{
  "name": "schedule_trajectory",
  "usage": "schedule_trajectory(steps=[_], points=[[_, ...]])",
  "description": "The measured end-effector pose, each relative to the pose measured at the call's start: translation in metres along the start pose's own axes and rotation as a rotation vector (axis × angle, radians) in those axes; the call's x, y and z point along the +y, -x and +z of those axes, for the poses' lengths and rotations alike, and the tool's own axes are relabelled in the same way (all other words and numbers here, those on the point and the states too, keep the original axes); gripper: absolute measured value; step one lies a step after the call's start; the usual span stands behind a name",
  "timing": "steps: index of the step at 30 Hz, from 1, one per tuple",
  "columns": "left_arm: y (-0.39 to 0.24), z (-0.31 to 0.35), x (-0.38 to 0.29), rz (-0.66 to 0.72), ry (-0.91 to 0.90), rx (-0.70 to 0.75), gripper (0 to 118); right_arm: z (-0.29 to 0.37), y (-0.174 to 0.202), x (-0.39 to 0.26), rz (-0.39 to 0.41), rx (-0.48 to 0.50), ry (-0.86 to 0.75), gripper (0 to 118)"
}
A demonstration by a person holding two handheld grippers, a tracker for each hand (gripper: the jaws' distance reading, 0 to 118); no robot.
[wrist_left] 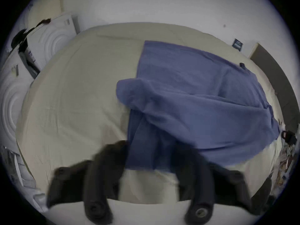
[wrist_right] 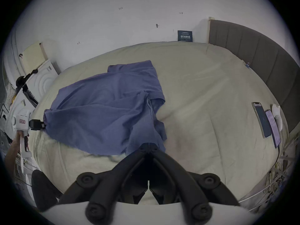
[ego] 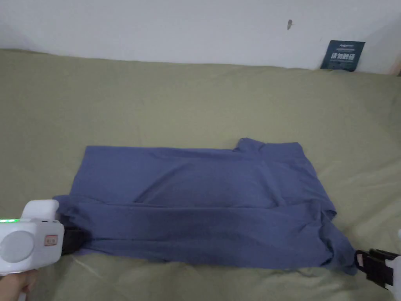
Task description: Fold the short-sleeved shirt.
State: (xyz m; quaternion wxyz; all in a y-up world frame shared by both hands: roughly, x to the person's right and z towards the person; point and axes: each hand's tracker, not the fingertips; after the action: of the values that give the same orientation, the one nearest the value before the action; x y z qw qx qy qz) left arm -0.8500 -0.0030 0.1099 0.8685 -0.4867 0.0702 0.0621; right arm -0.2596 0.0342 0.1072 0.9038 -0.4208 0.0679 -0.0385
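A blue short-sleeved shirt (ego: 203,196) (wrist_left: 194,90) (wrist_right: 100,106) lies crosswise on the olive bed sheet (ego: 195,102), its near part doubled over in a long band. My left gripper (ego: 76,241) (wrist_left: 151,153) (wrist_right: 43,125) is at the shirt's near left corner. Its jaws stand apart, open, with blue fabric hanging between them. My right gripper (ego: 358,260) (wrist_right: 148,145) (wrist_left: 285,135) is at the near right corner. Its jaws meet at the tips, shut on the shirt's edge, and the cloth draws to a point there.
Two phones (wrist_right: 263,119) and a small white object (wrist_right: 276,113) lie on the bed far right, by a grey headboard (wrist_right: 259,58). A dark card (ego: 343,55) leans on the white wall. White appliances (wrist_left: 53,38) stand left of the bed.
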Motion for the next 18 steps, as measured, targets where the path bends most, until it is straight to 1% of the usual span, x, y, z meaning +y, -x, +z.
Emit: schedule_trajectory(steps=[1,3,4,5,6,7,8,9,10,11,13,14,15,16,17,18], points=[[-0.004,0.005,-0.002,0.005,-0.006,-0.014,10,-0.005,-0.005,-0.005,0.002,0.004,0.001,1],[-0.016,0.008,-0.004,-0.009,0.005,-0.007,10,-0.008,-0.004,-0.004,-0.002,0.008,0.001,1],[-0.007,0.003,0.000,-0.039,0.003,0.016,10,-0.009,-0.004,-0.005,-0.004,0.017,0.001,3],[-0.007,0.003,0.001,-0.043,0.004,0.014,10,-0.009,-0.004,-0.008,-0.005,0.026,-0.001,13],[-0.005,0.003,0.001,-0.034,0.004,0.013,10,-0.010,-0.003,-0.007,-0.005,0.026,-0.004,32],[-0.004,0.003,0.002,-0.026,0.004,0.010,10,-0.010,-0.002,-0.005,-0.007,0.041,-0.008,59],[-0.004,0.003,0.002,-0.014,0.001,0.007,10,-0.011,-0.001,-0.004,-0.003,0.046,0.000,69],[-0.001,0.003,0.004,0.007,0.007,-0.006,10,-0.013,-0.001,-0.004,-0.001,0.056,0.014,74],[0.000,0.003,0.004,0.018,0.008,-0.010,10,-0.018,-0.001,-0.003,0.001,0.070,0.030,74],[0.002,0.003,0.004,0.025,0.009,-0.013,10,-0.024,-0.002,-0.001,0.008,0.075,0.043,82],[0.001,0.003,0.003,0.036,0.011,-0.017,10,-0.037,-0.002,-0.001,0.032,0.051,0.079,82],[0.001,0.003,0.003,0.039,0.010,-0.019,10,-0.044,-0.004,-0.001,0.031,0.041,0.089,82],[0.001,0.002,0.003,0.041,0.010,-0.018,10,-0.052,-0.008,0.001,0.017,0.047,0.097,82],[0.001,0.002,0.004,0.042,0.011,-0.018,10,-0.057,-0.012,0.002,-0.014,0.071,0.121,82],[0.002,0.001,0.004,0.043,0.012,-0.019,10,-0.059,-0.012,0.002,-0.029,0.084,0.138,79],[0.002,0.001,0.004,0.044,0.014,-0.019,10,-0.059,-0.015,0.002,-0.033,0.105,0.113,69]])
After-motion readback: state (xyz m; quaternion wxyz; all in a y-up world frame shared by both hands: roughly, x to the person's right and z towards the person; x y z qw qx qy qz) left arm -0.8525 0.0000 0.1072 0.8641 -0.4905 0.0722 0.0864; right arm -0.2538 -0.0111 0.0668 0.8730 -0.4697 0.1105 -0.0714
